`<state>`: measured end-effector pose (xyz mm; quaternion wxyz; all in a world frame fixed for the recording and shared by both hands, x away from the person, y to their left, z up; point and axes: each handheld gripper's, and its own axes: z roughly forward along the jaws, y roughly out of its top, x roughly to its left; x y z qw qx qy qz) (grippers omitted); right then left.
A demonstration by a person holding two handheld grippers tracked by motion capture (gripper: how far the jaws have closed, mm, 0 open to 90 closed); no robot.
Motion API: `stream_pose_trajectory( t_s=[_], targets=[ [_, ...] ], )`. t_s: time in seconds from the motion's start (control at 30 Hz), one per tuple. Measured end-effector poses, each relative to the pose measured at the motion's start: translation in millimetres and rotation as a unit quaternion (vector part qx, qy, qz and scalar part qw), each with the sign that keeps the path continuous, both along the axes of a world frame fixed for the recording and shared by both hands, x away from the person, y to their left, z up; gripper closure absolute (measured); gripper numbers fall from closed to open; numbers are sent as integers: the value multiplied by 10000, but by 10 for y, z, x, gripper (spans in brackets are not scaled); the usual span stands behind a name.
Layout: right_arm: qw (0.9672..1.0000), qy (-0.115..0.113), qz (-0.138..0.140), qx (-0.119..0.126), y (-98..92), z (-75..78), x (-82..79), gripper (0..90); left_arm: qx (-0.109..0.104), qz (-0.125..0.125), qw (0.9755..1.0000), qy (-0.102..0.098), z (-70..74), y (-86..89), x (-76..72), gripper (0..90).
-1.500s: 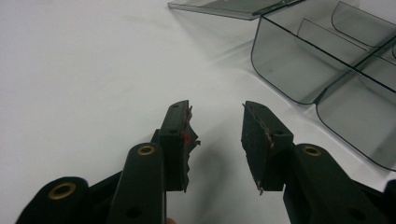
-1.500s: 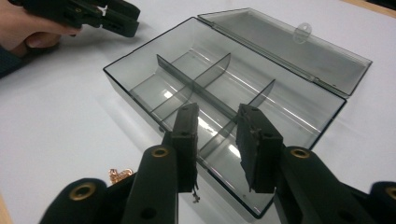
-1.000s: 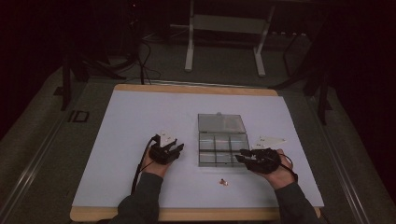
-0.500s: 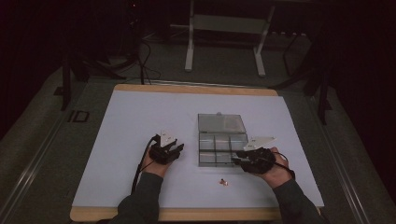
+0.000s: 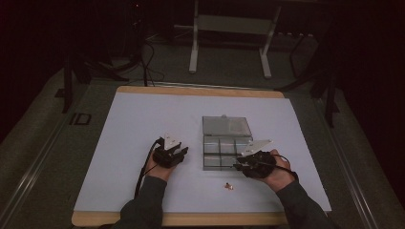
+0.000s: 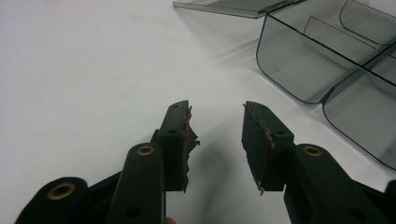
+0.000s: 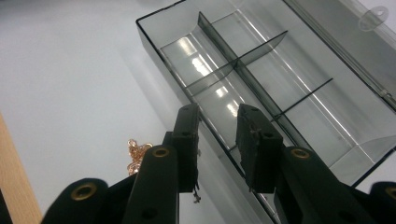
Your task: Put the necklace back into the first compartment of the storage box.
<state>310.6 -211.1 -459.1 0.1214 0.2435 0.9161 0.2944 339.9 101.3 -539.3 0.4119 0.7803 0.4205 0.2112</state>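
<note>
A clear plastic compartment box [image 5: 226,151] lies on the white mat with its lid [image 5: 226,125] folded flat behind it; its cells look empty. My left gripper [image 5: 180,152] rests left of the box, open, with bare mat between its jaws [image 6: 215,108]. The box's corner [image 6: 299,70] lies ahead to its right. My right gripper [image 5: 238,165] is at the box's near right corner, open, its jaws [image 7: 217,114] hanging over the near wall and the dividers [image 7: 243,60]. A small gold trinket [image 5: 229,186] lies on the mat in front of the box, and shows beside my right gripper's left jaw [image 7: 136,154].
The white mat [image 5: 143,124] covers a wooden table whose near edge [image 5: 191,219] runs under the person's forearms. A metal stand [image 5: 229,28] and cables sit on the dark floor beyond the table.
My right gripper has slid left, up to the box's near right corner. The left gripper has barely moved.
</note>
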Motion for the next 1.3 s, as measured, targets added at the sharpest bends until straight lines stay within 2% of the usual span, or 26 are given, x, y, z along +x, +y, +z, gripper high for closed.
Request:
stream_pose_trajectory(
  t_s=[0.23,0.8,1.3],
  targets=[
    [9996,11,187,-227,81,-5,-16,707,27,4,10000,-6,0,-3,-1,620],
    [9975,75,455,-535,223,-57,-51,729,55,3,10000,-19,-1,-9,-3,620],
    [9934,205,727,-862,339,-129,-82,730,48,32,10000,-16,0,-7,-3,620]
  ],
)
